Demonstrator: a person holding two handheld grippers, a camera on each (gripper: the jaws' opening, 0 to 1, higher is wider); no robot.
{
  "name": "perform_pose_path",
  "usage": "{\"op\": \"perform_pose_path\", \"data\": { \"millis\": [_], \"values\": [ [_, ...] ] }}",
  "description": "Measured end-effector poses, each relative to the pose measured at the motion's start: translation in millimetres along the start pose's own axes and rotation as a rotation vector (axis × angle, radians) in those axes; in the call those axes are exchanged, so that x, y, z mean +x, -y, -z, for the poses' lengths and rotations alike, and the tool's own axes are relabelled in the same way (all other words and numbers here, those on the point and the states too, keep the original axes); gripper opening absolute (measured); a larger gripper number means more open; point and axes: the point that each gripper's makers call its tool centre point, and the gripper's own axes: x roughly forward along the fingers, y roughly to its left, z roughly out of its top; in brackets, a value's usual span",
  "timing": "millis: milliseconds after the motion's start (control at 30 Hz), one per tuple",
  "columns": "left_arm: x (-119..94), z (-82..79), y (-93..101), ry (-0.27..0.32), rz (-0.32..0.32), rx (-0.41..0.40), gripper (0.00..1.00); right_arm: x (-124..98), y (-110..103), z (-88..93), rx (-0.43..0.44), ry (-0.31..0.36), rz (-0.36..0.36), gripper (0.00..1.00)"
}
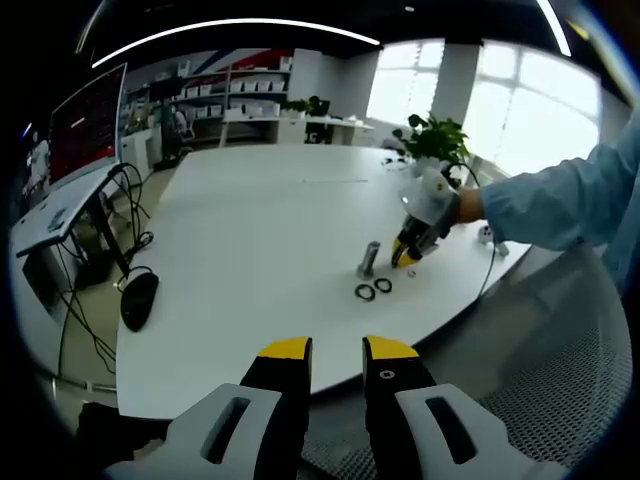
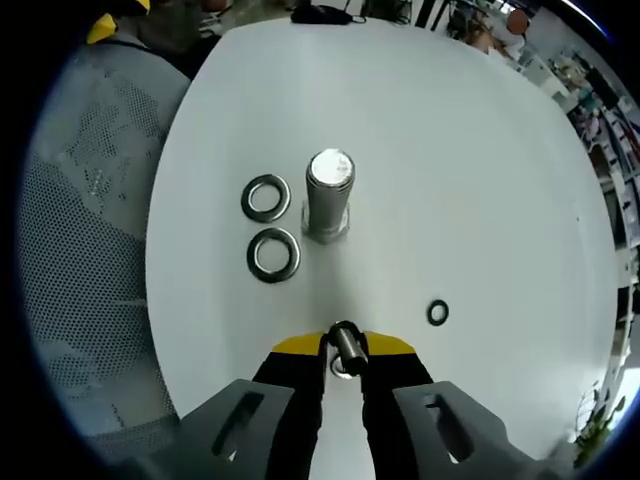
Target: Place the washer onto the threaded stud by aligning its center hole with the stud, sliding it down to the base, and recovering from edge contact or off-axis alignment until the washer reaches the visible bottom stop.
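A short threaded metal stud (image 2: 328, 195) stands upright on the white table (image 2: 470, 150). Two steel washers (image 2: 266, 197) (image 2: 274, 254) lie flat just left of it, and a smaller dark ring (image 2: 437, 312) lies to the right. My right gripper (image 2: 345, 352) is shut on a small dark washer (image 2: 345, 340), held low over the table short of the stud. In the left gripper view the stud (image 1: 369, 258) and two washers (image 1: 365, 292) sit mid-table, with the right gripper (image 1: 405, 255) just beside the stud. My left gripper (image 1: 337, 352) hangs open off the table's near edge, nothing between its fingers.
A mesh chair (image 2: 90, 200) stands at the table's edge. A monitor (image 1: 85, 130), a black mouse (image 1: 138, 300) and cables sit on the left. A potted plant (image 1: 435, 140) stands behind the person's sleeve (image 1: 560, 200).
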Motion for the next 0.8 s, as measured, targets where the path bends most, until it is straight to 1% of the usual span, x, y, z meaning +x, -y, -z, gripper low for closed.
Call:
{"op": "perform_pose_path", "data": {
  "millis": [33, 67, 100, 133, 167, 333, 600, 800],
  "values": [
    [0.0, 0.0, 0.0, 0.000, 0.000, 0.000, 0.18, 0.7, -3.2, 0.6, 0.012, -0.002, -0.014, 0.14],
    [-0.1, 0.0, 0.0, 0.000, 0.000, 0.000, 0.18, -0.8, -3.2, -0.6, 0.005, 0.005, -0.007, 0.13],
    [-0.1, 0.0, 0.0, 0.001, 0.000, -0.001, 0.18, 0.0, -9.2, 2.9, -0.005, -0.018, -0.038, 0.03],
    [-0.2, -0.2, 0.0, 0.002, 0.000, -0.001, 0.18, -1.3, -1.5, -2.5, -0.047, 0.011, 0.019, 0.02],
    [-0.3, -0.4, 0.0, 0.003, 0.000, -0.002, 0.18, -0.9, -6.4, -0.7, -0.036, 0.000, -0.001, 0.02],
    [-0.1, 0.3, 0.4, -0.001, 0.003, 0.002, 0.18, -0.7, -5.0, -1.2, -0.021, -0.009, -0.013, 0.02],
    [0.0, 0.4, 0.1, -0.001, 0.001, 0.001, 0.18, 0.2, -5.6, -0.3, -0.013, 0.003, -0.019, 0.03],
    [-0.2, 0.0, -0.1, 0.001, 0.000, -0.002, 0.18, -0.3, -5.9, 2.2, 0.007, 0.017, -0.036, 0.03]
  ]
}}
